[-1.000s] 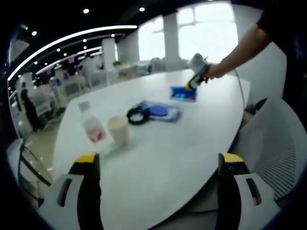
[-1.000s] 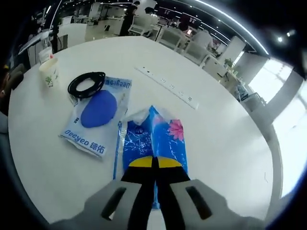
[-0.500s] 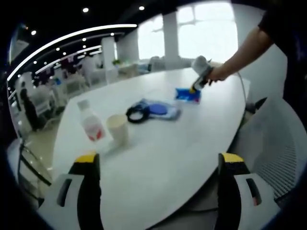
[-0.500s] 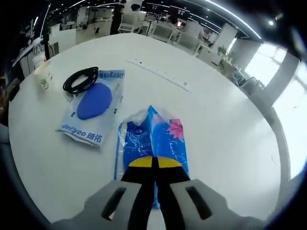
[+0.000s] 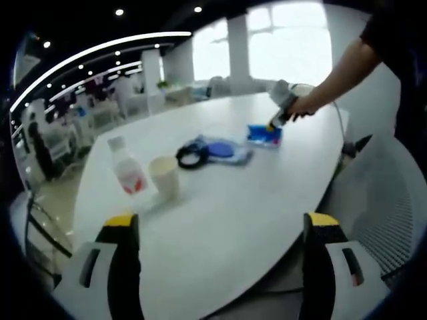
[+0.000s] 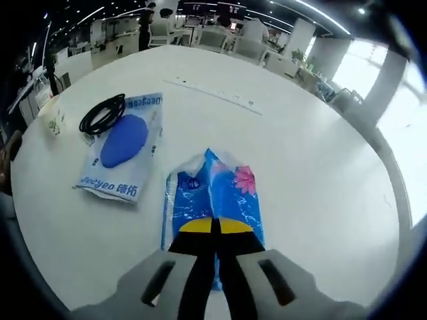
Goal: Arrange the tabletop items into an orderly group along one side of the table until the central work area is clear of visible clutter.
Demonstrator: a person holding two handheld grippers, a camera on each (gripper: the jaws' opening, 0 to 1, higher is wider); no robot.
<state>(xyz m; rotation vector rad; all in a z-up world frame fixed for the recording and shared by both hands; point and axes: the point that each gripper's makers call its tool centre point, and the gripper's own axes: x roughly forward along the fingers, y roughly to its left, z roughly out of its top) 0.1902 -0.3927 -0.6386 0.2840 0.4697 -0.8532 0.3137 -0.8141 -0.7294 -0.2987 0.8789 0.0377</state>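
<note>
Gripping the near end of the blue tissue pack point(image 6: 212, 193), the right tool point(image 6: 214, 230) has its 2 jaws pressed together on the wrapper, with the pack stretching away toward 12 o'clock on the white desk point(image 6: 320, 173). In the left gripper view the same pack point(image 5: 264, 135) sits far off at 1 o'clock, under the right tool point(image 5: 272, 124) and the person's hand point(image 5: 301, 105), near the desk's far edge. The left tool point(image 5: 220, 223) hangs low over the near rim of the desk point(image 5: 220, 207) with its jaws wide apart and nothing between them. The main risk, as I judge it, is the thin film: the pinch appears to hold only the pack's end, so a quick drag or lift could let the wrapper stretch, slip free or tear, and the pack could drop short of its spot or slide off the close edge. At 10 o'clock of the pack lies a blue-and-white flat packet point(image 6: 123, 147) with a coiled black cable point(image 6: 101, 115) partly resting on its far end; a sweep toward that side would snag the cable or shove the packet. Further off at 9 o'clock stands a paper cup point(image 6: 51, 115), and in the left gripper view it point(image 5: 165, 179) stands just beside a small bottle point(image 5: 128, 173) with a red label; both look easy to topple. A power strip point(image 6: 213, 93) lies at 12 o'clock, well apart.
</note>
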